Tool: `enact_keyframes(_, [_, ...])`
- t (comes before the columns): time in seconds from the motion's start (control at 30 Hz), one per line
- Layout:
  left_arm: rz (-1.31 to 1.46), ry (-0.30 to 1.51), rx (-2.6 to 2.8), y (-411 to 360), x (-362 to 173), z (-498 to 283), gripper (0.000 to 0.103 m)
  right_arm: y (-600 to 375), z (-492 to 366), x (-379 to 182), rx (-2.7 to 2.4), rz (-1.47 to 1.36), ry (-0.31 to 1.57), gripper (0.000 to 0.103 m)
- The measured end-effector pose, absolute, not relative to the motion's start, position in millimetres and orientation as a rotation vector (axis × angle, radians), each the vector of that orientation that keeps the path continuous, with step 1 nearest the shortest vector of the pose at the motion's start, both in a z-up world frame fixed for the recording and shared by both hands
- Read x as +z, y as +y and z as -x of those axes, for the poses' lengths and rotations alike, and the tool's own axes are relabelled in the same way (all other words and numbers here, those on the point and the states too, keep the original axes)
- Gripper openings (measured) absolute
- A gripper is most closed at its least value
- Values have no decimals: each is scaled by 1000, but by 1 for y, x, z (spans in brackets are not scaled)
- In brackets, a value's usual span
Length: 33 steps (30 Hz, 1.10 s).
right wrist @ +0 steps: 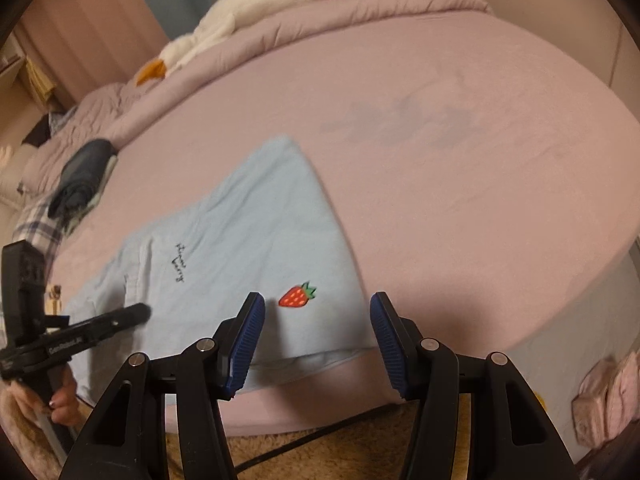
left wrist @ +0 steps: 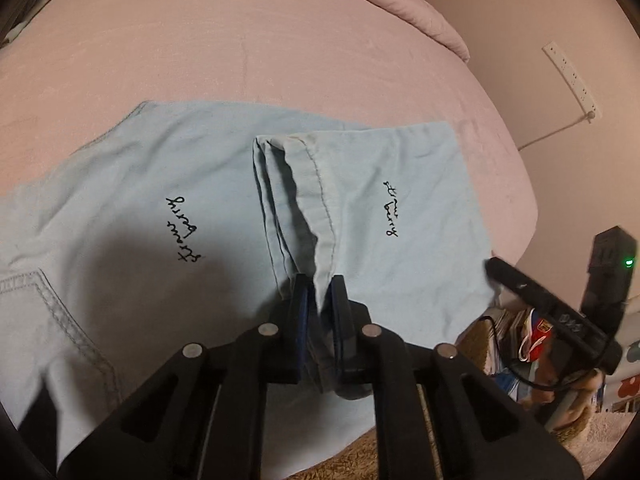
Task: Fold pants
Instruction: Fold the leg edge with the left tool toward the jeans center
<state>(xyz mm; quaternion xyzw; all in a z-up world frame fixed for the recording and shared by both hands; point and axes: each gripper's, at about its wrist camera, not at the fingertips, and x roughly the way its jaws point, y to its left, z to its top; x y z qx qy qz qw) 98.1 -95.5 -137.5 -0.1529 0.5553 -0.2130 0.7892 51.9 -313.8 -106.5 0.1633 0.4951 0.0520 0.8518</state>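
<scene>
The light blue pants (right wrist: 240,248) lie at the near edge of the big pink bed sheet (right wrist: 460,160), and the sheet past them and to their right is bare and wide. At the far side a puffy pink blanket (right wrist: 280,36) with a white and orange plush toy (right wrist: 240,12) stands in the way. A dark rolled-up bundle of clothes (right wrist: 80,178) sits near the left edge.
</scene>
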Motion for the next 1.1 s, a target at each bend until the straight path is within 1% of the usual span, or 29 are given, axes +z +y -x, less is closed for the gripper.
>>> enact_keyframes(0.13, [327, 1196, -438, -90, -130, -93, 15, -316, -53, -105, 107, -363, 1045, 55])
enact_keyframes(0.2, [336, 1187, -441, -90, -123, -87, 13, -322, -50, -102, 101, -381, 1045, 55])
enact_keyframes(0.27, [327, 1187, -436, -88, -117, -79, 24, -327, -47, -98, 86, -388, 1034, 55])
enact_keyframes(0.33, [327, 1214, -438, -88, -118, -75, 57, -330, -43, -96, 75, -395, 1028, 55])
enact_keyframes(0.37, [340, 1224, -456, -93, -119, -74, 61, -332, -42, -95, 71, -400, 1026, 55])
enact_keyframes(0.47, [368, 1254, -502, -99, -127, -71, 65, -332, -37, -95, 69, -406, 1017, 55])
enact_keyframes(0.6, [318, 1250, -485, -117, -135, -73, 61, -327, -40, -99, 88, -409, 1026, 55])
enact_keyframes(0.67, [311, 1237, -494, -121, -136, -76, 41, -325, -40, -102, 97, -411, 1034, 55])
enact_keyframes(0.7, [321, 1246, -488, -121, -141, -78, 18, -325, -40, -103, 101, -413, 1037, 55])
enact_keyframes(0.77, [383, 1255, -493, -108, -143, -76, 16, -323, -43, -104, 108, -419, 1042, 55])
enact_keyframes(0.83, [414, 1241, -506, -100, -134, -73, 13, -322, -45, -101, 107, -411, 1043, 55])
enact_keyframes(0.97, [362, 1192, -498, -99, -117, -62, 12, -318, -44, -94, 103, -374, 1026, 55])
enact_keyframes(1.03, [357, 1201, -509, -100, -124, -64, 13, -318, -44, -95, 98, -368, 1034, 55])
enact_keyframes(1.1, [363, 1247, -486, -103, -140, -69, 14, -316, -46, -101, 102, -364, 1051, 55])
